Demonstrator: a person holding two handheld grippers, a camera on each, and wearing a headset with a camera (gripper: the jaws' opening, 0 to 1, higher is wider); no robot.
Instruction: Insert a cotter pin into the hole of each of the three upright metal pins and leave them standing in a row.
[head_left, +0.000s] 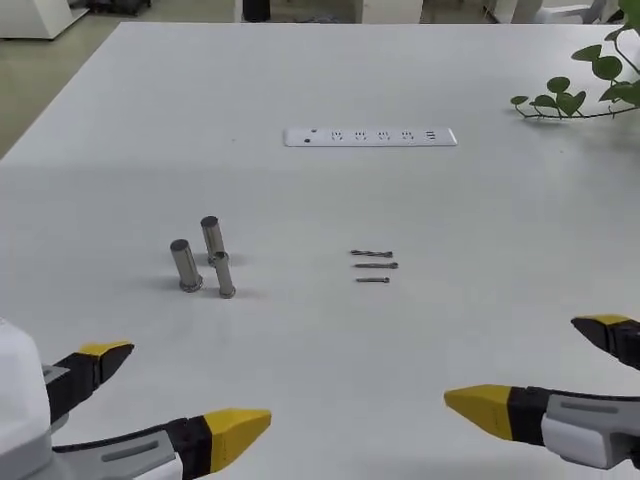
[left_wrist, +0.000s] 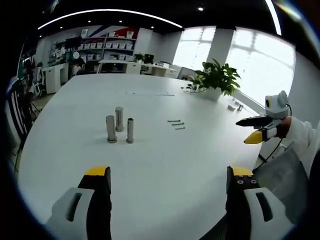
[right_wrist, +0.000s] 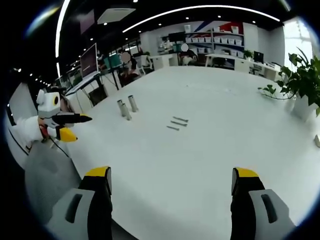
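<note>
Head view: three metal pins (head_left: 205, 258) stand clustered on the table (head_left: 480, 200), with the cotter pins (head_left: 373, 265) lying to their right. The left gripper (head_left: 195, 385) and right gripper (head_left: 512, 360) hover nearer the person, fingers (head_left: 235, 425) spread and empty

Left gripper view: both groups lie well ahead of its fingers

Right gripper view: the cotter pins lie ahead between its fingers

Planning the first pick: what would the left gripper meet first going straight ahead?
Likely the cotter pins, almost dead ahead of the left gripper; the metal pins stand left of that line. Depth unclear.
</note>
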